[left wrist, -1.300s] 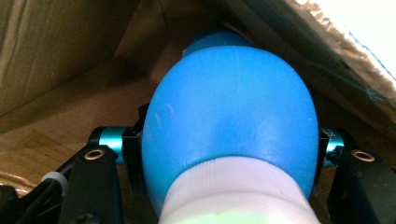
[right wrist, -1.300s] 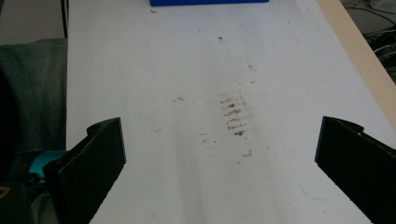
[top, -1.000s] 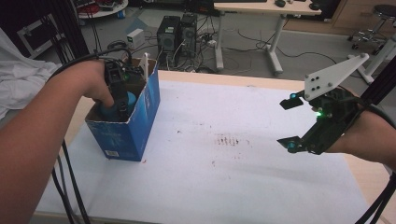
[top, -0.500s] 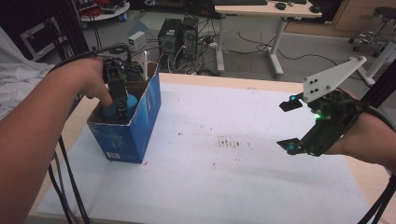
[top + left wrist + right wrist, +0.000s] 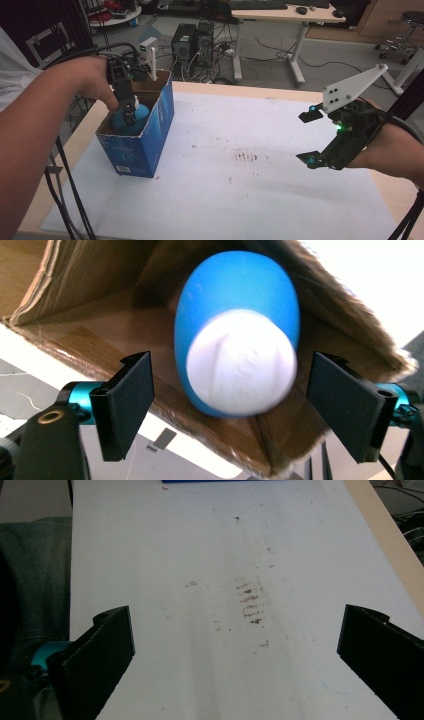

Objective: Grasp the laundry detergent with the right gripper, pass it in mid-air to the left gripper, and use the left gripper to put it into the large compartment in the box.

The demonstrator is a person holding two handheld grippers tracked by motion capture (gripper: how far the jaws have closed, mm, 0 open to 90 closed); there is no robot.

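— Hand-held gripper on my left [image 5: 131, 114] hangs over the blue cardboard box [image 5: 145, 145]; its jaws have just been opening and now stand spread, one on each side of the blue bottle [image 5: 240, 325] without touching it.

— So where's the bottle?

— Inside the box, at the desk's [image 5: 220, 90] left end. I judge this the release step of putting it in.

— Which way does it point?

— Its white cap [image 5: 240, 365] faces up toward my jaws; the long axis looks roughly upright, perhaps leaning on the box wall.

— Next?

— Probably lift straight out without snagging the cap. My right hand-held gripper [image 5: 312, 136] hovers spread wide over the white sheet [image 5: 210, 580], holding nothing.
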